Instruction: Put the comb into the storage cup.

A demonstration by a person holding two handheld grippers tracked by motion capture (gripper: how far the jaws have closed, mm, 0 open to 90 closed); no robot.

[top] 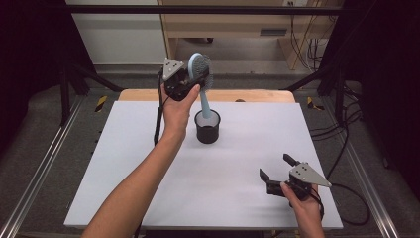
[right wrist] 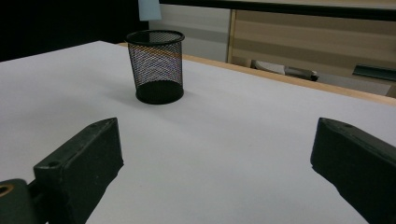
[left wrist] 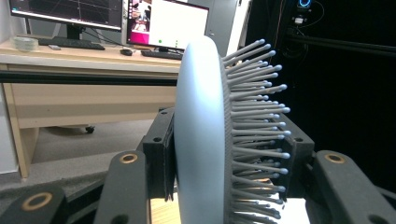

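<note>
The hairbrush (top: 200,69) is pale blue, with a rounded oval head and a slim handle that tapers downward. In the left gripper view its smooth, domed back (left wrist: 198,130) faces left and a dense field of grey bristles, each tipped with a small pale ball, fans out to the right. It stands close to upright in the high view, head up and handle down.

The left gripper (top: 194,79) is raised above the far middle of the white table (top: 124,163), held in the person's left hand (top: 177,106). Its jaws are pinched on the brush head — one black pad presses flat against the smooth back, the other sits among the bristles, so the head is clamped from both faces. From the grip the handle hangs down toward the black mesh cup (top: 207,127). In the high view the handle's lower end overlaps the cup's rim, but whether the tip is inside the cup or just above it I cannot tell. In the right gripper view the cup (right wrist: 156,65) stands upright on the table, and a pale blue piece shows above it at the top edge.

The right gripper (top: 277,171) sits low at the near right corner of the table, in the person's right hand (top: 302,201) — well apart from brush and cup. Its jaws are spread wide with nothing between them, pointing toward the cup.
</note>
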